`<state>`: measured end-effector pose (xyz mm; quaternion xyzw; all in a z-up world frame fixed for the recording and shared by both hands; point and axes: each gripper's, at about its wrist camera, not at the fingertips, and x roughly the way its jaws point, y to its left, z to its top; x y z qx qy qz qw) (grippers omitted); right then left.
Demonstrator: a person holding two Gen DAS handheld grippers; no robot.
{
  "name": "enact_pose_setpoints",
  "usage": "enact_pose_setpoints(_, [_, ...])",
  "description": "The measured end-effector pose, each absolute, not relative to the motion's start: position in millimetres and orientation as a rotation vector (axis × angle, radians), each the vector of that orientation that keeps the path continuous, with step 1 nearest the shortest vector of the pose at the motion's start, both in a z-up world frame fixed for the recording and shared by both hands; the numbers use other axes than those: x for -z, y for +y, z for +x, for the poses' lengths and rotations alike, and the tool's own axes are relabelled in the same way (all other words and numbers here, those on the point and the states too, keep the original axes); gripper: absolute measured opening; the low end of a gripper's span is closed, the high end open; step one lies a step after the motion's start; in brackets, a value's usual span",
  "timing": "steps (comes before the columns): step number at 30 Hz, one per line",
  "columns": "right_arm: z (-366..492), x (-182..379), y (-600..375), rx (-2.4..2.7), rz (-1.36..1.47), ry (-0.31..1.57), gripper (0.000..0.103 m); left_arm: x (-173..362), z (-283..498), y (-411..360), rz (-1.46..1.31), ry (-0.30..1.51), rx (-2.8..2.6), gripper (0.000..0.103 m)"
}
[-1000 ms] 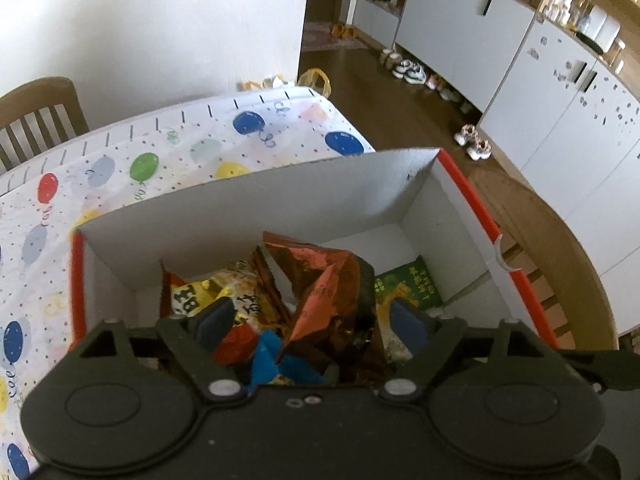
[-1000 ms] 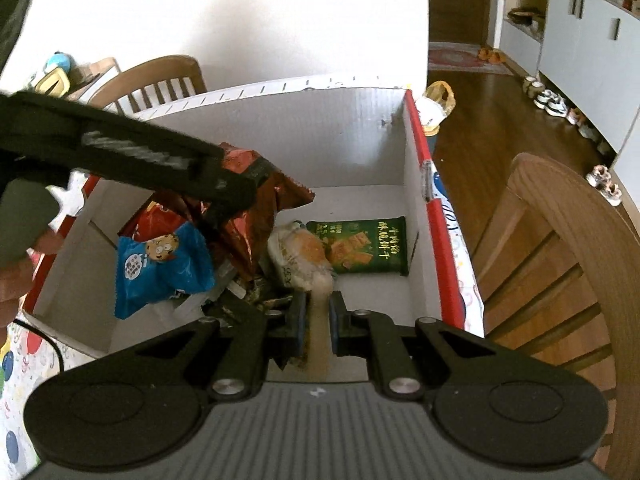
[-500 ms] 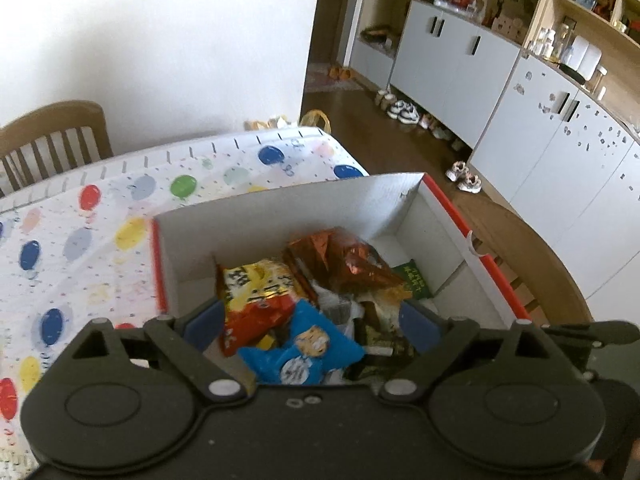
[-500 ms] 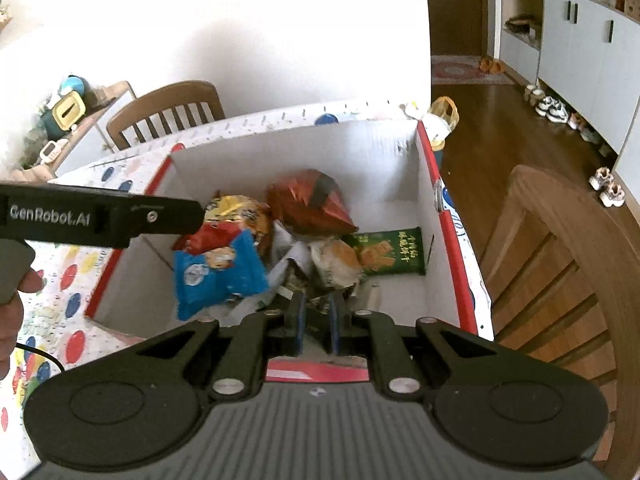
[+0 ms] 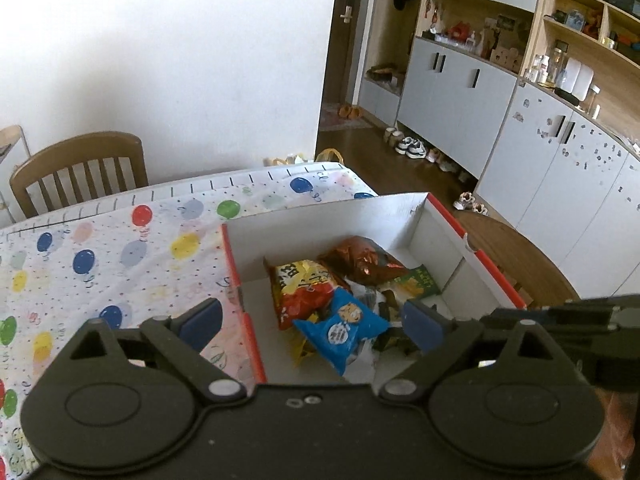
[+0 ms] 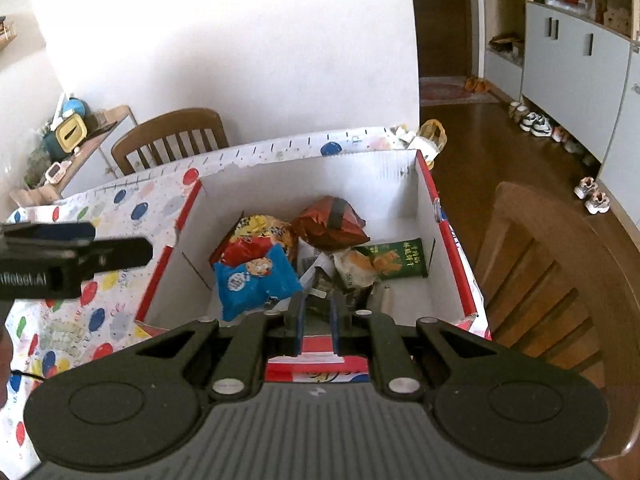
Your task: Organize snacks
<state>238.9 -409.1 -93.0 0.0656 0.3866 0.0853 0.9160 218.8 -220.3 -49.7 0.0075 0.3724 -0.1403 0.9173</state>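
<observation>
A white cardboard box with red edges (image 5: 448, 216) (image 6: 424, 184) stands on the table and holds several snack packets: a blue cookie bag (image 5: 344, 326) (image 6: 252, 280), a red-yellow bag (image 5: 300, 284) (image 6: 256, 236), a brown foil bag (image 5: 360, 260) (image 6: 328, 224) and a green cracker packet (image 5: 416, 280) (image 6: 396, 260). My left gripper (image 5: 312, 320) is open and empty, held above the box's near left corner. My right gripper (image 6: 317, 320) is nearly closed with a narrow gap and holds nothing, above the box's near wall. The left gripper also shows in the right wrist view (image 6: 60, 256).
The table has a balloon-print cloth (image 5: 120, 248) (image 6: 112, 208). A wooden chair (image 5: 80, 168) stands at the far side, another (image 6: 560, 280) at the right of the box. Cabinets (image 5: 460, 92) and shoes (image 5: 412, 148) line the floor at right.
Both grippers have pulled up and back out of the box. The left let go of the brown foil bag and opened wide. The right released the pale packet it held.
</observation>
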Motion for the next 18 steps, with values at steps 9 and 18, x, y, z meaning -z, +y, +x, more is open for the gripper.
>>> enact_pose_setpoints(9, [215, 77, -401, -0.167, 0.121, 0.726, 0.073, 41, 186, -204, 0.008, 0.741, 0.278, 0.102])
enact_pose_setpoints(18, [197, 65, -396, -0.188, 0.114, 0.655, 0.087, 35, 162, -195, -0.015, 0.718, 0.29, 0.102])
